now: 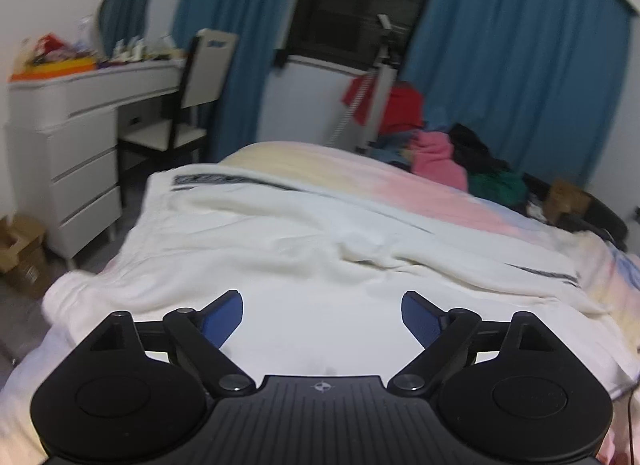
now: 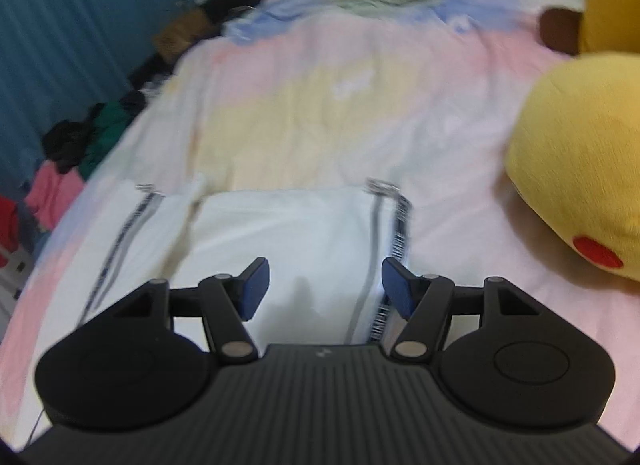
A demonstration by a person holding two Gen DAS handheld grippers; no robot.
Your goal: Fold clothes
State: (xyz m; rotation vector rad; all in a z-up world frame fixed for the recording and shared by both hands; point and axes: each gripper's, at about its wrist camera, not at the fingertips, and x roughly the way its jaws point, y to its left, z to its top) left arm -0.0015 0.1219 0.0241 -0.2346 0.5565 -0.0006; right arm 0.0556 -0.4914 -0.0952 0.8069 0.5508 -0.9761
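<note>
White garment [image 1: 280, 249] lies spread on the bed [image 1: 460, 193], filling mid-frame in the left view; in the right view its striped edge [image 2: 396, 249] sits lower centre. Left gripper [image 1: 322, 319] jaws spread, nothing between. Right gripper [image 2: 325, 288] jaws spread, cloth below, not pinched. Risk: the rumpled ridge at centre right may get locked into the next fold. Plush [image 2: 580, 185] at right edge could snag a swung edge.

Indoor light, fairly bright; a ceiling lamp glares in the dark window [image 1: 360, 1]. Both views smear with motion blur, worst on the bedding [image 2: 320, 97]. Fisheye bends the edges, corners black.
</note>
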